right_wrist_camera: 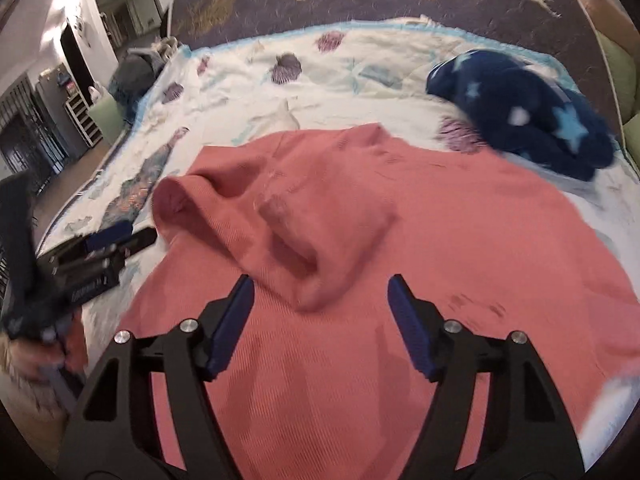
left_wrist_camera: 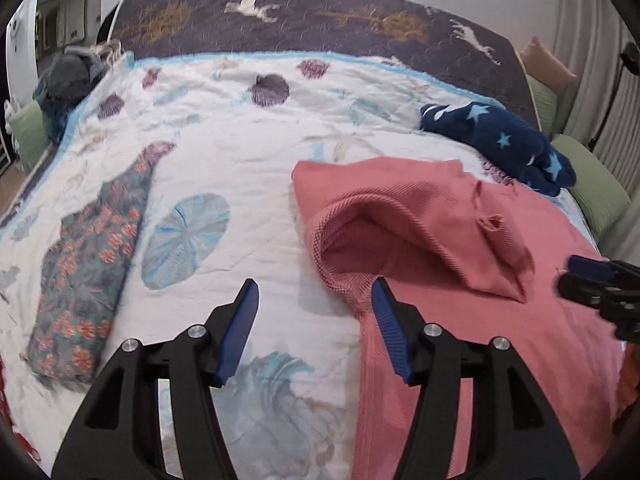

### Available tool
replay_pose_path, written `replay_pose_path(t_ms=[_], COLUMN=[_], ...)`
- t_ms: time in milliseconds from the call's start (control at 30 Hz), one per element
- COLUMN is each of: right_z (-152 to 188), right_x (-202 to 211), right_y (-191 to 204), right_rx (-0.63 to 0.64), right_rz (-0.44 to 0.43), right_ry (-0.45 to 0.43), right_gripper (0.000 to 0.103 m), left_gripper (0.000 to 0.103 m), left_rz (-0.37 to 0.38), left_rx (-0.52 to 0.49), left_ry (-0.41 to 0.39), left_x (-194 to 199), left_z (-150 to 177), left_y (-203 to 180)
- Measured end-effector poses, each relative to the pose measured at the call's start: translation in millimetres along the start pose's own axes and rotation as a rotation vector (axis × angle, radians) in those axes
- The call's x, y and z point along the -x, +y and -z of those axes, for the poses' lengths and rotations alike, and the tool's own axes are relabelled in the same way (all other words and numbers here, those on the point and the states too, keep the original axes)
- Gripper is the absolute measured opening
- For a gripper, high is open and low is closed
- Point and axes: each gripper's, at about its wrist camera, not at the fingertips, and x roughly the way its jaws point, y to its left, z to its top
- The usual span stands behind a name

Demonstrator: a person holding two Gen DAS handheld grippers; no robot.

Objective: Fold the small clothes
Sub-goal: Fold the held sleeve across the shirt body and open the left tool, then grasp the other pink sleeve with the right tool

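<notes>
A salmon-pink ribbed knit garment [right_wrist_camera: 420, 232] lies spread across the near right part of the bed, on a white quilt printed with blue and purple seashells [left_wrist_camera: 224, 128]. One sleeve is folded back over the body of the garment, its cuff mouth gaping open toward the left.

The left tool [left_wrist_camera: 314, 290] hovers at the garment's left edge with its blue-padded fingers [left_wrist_camera: 390, 320] spread wide and nothing between them; the right-hand finger sits over the pink fabric's border, the other over bare quilt. The right tool [right_wrist_camera: 320, 284] hangs above the middle of the pink garment, just short of the folded sleeve's end, its fingers likewise wide apart and empty.

Over to the left on the quilt lies a folded grey-teal cloth patterned with orange flowers [left_wrist_camera: 88, 272], well apart from the pink piece. At the far right of the bed sits a crumpled navy fleece item with pale blue stars [right_wrist_camera: 528, 112], close to the pink garment's far corner. Beyond the quilt runs a dark purple blanket with white horse figures [left_wrist_camera: 320, 20], and green cushions [left_wrist_camera: 596, 192] line the right side.
</notes>
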Motion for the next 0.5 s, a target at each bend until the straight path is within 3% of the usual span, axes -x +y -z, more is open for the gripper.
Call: replay_pose_path(t_ms=[67, 100, 133, 167, 200, 367, 433, 500], right_z=[-7, -10, -12, -13, -15, 8, 33, 63], right_x=[-13, -21, -25, -27, -24, 55, 78, 86], right_y=[8, 11, 13, 11, 4, -84, -120, -150], right_rx=[0.02, 0.03, 0.036, 0.031, -0.008, -0.379, -0.511, -0.596], right_rz=[0.043, 0.058, 0.074, 0.098, 0.092, -0.073, -0.102, -0.132], right_ry=[0.003, 0.01, 0.018, 0.034, 0.02, -0.225, -0.268, -0.245], right_gripper=[0.07, 0.061, 0.044, 0.006, 0.007, 0.007, 0.007, 0.013], left_gripper=[0.059, 0.059, 0.059, 0.059, 0.059, 0.059, 0.059, 0.059], left_rz=[-0.001, -0.008, -0.016, -0.022, -0.026, -0.066, -0.073, -0.075], left_rx=[0.011, 0.01, 0.01, 0.007, 0.003, 0.002, 0.013, 0.013], left_ry=[0.023, 0.031, 0.043, 0.052, 0.056, 0.074, 0.071, 0.065], left_x=[-15, -18, -22, -28, -30, -37, -37, -36], left_z=[-5, -6, -7, -10, -11, -10, -8, -8], left_y=[-2, -3, -5, -7, -10, -11, -8, -8])
